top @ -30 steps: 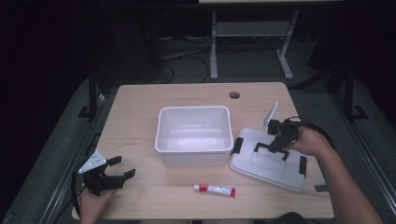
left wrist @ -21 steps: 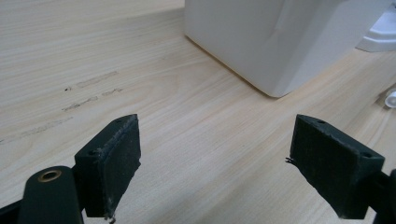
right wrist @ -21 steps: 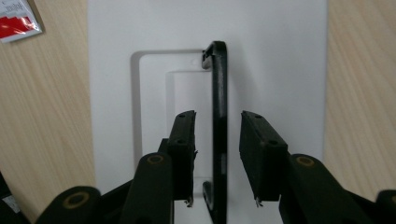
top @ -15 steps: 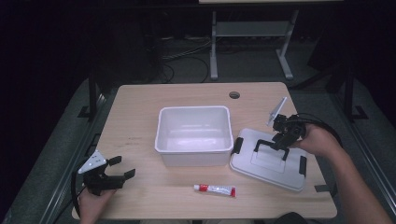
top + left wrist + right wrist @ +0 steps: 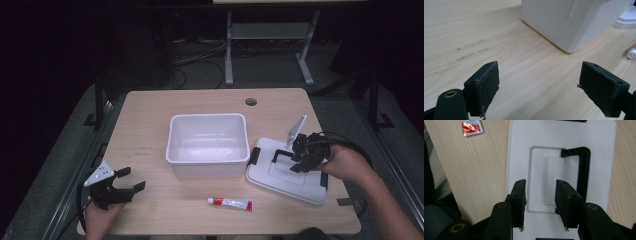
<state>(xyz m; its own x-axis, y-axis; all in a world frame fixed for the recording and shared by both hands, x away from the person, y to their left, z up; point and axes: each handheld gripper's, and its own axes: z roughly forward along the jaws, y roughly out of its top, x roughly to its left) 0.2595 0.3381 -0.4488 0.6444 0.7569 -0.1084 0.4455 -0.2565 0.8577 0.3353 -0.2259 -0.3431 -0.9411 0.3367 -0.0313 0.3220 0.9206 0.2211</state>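
A white bin (image 5: 208,145) stands at the table's middle. Right of it lies its white lid (image 5: 285,177) with a black handle (image 5: 584,170) and black latches. My right gripper (image 5: 292,160) hovers just over the lid. Its jaws have just been opening, and in the right gripper view the right gripper (image 5: 541,205) stands partly open with nothing between the pads; the handle lies just beside one pad. A toothpaste tube (image 5: 231,202) lies near the front edge. My left gripper (image 5: 131,179) rests open at the front left, with bare table between its pads (image 5: 486,87).
A cable hole (image 5: 251,101) sits near the table's (image 5: 150,120) far edge. The bin's corner (image 5: 574,22) is ahead of the left gripper, with the tube's cap (image 5: 632,53) at the far right. Dark floor, cables and a stand lie beyond the table.
The right gripper's jaws have opened from shut at the lid's handle, and the hand has risen and drawn slightly away to the right. The left hand has stayed still.
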